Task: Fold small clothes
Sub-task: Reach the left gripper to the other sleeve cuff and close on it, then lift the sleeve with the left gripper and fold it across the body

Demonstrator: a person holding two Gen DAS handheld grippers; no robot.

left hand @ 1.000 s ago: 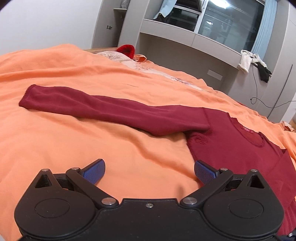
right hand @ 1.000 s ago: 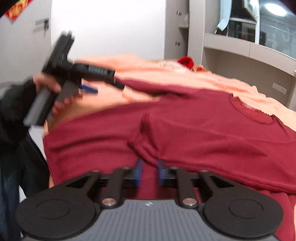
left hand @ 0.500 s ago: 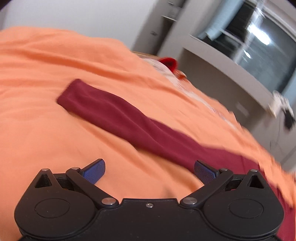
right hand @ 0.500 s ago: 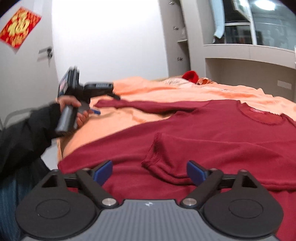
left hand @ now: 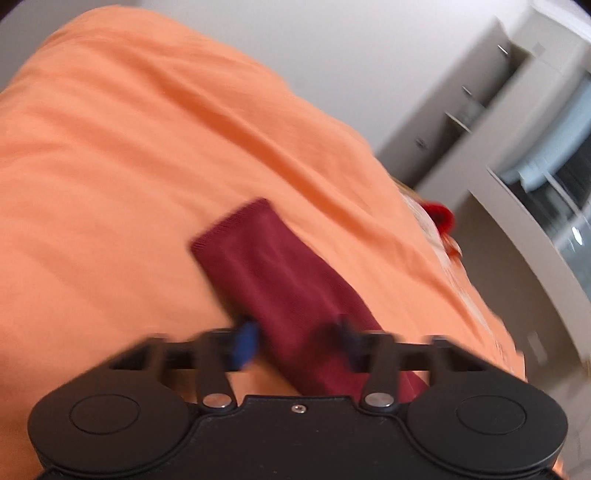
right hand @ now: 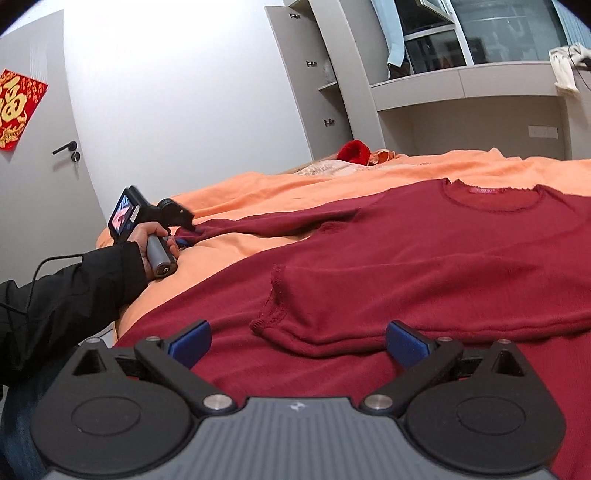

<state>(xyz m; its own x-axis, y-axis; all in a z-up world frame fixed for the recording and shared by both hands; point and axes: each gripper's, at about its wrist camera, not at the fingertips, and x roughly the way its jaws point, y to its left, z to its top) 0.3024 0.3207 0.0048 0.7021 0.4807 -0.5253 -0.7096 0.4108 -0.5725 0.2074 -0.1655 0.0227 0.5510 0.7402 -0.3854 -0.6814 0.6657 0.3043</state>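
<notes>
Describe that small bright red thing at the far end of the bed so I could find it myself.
Start from the orange bedspread and the dark red sweater spread on it. Look past the sweater's neckline to the far edge, below the grey cabinet. The bright red bundle sits there, small, rounded and much brighter than the maroon sweater.

I see a white wall [right hand: 184, 92] and grey door [right hand: 40, 155] far left. Grey cabinets [right hand: 314, 74] and a dark window [right hand: 498, 29] stand far right.
</notes>
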